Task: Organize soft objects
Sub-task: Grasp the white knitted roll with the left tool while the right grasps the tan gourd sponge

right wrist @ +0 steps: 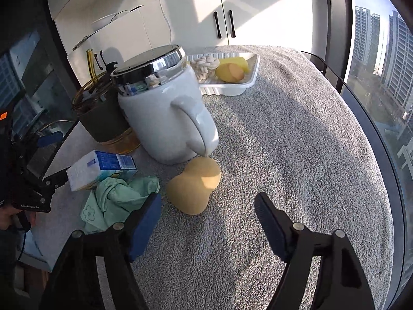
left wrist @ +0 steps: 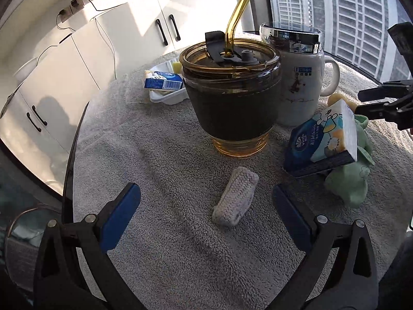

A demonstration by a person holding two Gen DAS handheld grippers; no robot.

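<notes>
My left gripper (left wrist: 206, 193) is open just above the grey towel, with a white knitted pad (left wrist: 235, 196) lying between its fingers, untouched. A tissue pack (left wrist: 322, 142) leans on a green cloth (left wrist: 351, 180) to its right. My right gripper (right wrist: 207, 204) is open, with a tan pear-shaped sponge (right wrist: 193, 186) just ahead of its fingers; the green cloth (right wrist: 116, 196) and tissue pack (right wrist: 100, 169) lie to its left. A white tray (right wrist: 232, 87) at the back holds a rope knot (right wrist: 205, 66), yellow sponges (right wrist: 229, 72) and another tissue pack (left wrist: 164, 80).
An amber tumbler with a straw (left wrist: 232, 95) and a white lidded mug (left wrist: 299, 77) stand mid-table. The mug (right wrist: 165, 113) sits right behind the tan sponge. The grey towel (right wrist: 296, 155) covers the round table, whose edge curves close on the right. White cabinets stand behind.
</notes>
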